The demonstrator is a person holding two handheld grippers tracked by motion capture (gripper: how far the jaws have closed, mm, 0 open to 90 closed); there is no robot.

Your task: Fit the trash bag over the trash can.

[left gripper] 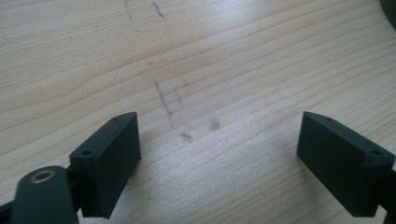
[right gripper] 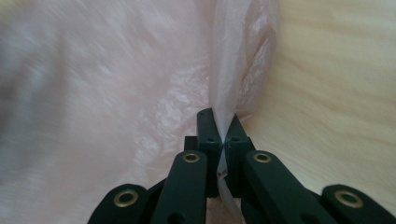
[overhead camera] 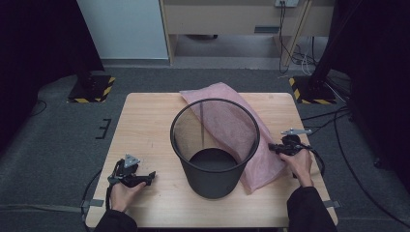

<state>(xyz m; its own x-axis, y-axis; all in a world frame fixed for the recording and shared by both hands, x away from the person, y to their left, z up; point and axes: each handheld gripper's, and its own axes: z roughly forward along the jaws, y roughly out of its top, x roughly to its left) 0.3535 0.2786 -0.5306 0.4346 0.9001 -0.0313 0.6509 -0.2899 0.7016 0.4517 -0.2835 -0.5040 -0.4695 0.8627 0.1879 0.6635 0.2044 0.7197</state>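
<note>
Right tongs (right gripper: 224, 135): pressed together on a thin fold of the pink plastic bag (right gripper: 116, 93), at its edge near the bare wood; film shows between the pads.
Right tongs, high view (overhead camera: 274, 147): at the bag's right edge, beside the bin, held by the person's right hand (overhead camera: 300, 164).
Pink plastic bag (overhead camera: 263, 154): lies flat on the surface (overhead camera: 145, 125), running from the far middle toward the near right, partly behind the bin.
Bin (overhead camera: 215, 145): black mesh wastebasket, upright, mid-surface; it seems to rest on the bag's edge, hard to tell.
Left tongs (left gripper: 219, 154): spread wide over bare wood, pinching nothing.
Left tongs, high view (overhead camera: 150, 178): near-left of the surface, well apart from the bin.
</note>
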